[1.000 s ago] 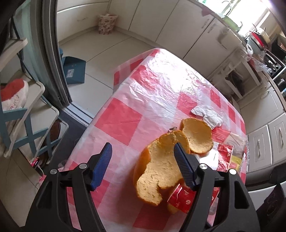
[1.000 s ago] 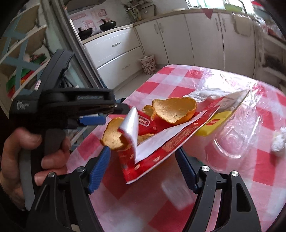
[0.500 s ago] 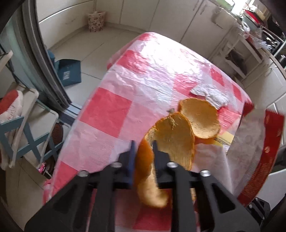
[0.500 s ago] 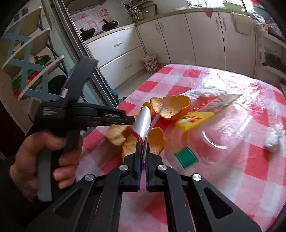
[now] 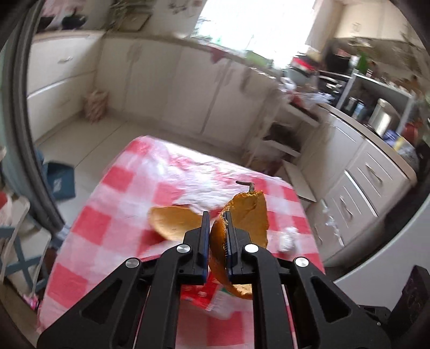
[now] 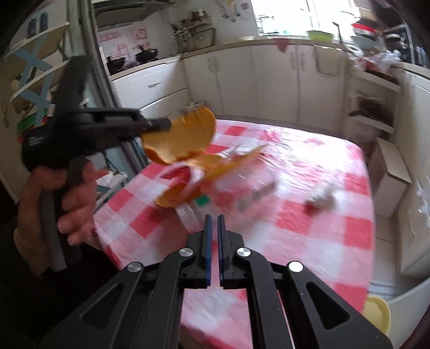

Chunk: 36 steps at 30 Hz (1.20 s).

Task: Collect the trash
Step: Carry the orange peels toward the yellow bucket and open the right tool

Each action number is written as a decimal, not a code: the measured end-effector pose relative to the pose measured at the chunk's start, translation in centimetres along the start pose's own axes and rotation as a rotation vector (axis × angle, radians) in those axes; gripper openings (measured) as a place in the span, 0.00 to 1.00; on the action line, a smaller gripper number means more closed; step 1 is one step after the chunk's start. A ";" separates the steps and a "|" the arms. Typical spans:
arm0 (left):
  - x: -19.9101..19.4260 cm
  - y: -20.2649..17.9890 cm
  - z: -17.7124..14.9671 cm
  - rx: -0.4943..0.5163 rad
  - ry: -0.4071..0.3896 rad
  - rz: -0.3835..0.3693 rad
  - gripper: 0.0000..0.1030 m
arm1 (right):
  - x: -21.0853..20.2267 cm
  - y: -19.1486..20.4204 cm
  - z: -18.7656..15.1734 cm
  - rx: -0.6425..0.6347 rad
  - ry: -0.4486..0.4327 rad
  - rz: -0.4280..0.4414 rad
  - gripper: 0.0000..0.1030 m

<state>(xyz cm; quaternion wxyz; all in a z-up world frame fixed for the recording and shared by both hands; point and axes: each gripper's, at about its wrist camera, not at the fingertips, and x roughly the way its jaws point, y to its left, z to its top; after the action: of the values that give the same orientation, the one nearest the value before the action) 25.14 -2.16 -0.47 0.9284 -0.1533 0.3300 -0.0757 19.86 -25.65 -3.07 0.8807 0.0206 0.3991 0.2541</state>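
Left wrist view: left gripper (image 5: pixel 216 233) clamps orange peel (image 5: pixel 248 214) upright between its jaws, second peel (image 5: pixel 174 224) just left; right gripper (image 6: pixel 213 236) pinches plastic wrapper (image 6: pixel 188 214).

My kitchen: cream cabinets (image 5: pixel 172 88) along the far wall, drawers (image 5: pixel 373 185) to the right, pale tiled floor (image 5: pixel 88 145). Bright window (image 5: pixel 258 24) above the counter. Table (image 6: pixel 336 188) under a red-and-white checked cloth. Two black pans (image 6: pixel 146 55) on the stove, blue-braced shelf (image 6: pixel 35 69) at left.
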 end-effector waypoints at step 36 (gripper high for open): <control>-2.9 3.6 1.3 -0.132 -0.106 -0.006 0.09 | 7.1 4.8 3.7 0.079 -0.043 0.169 0.01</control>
<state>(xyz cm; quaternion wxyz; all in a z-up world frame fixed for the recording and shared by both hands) 23.84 2.22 1.00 0.9323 -0.2187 0.2840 -0.0485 24.32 -17.56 -4.32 0.8631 0.0943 0.3866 0.3111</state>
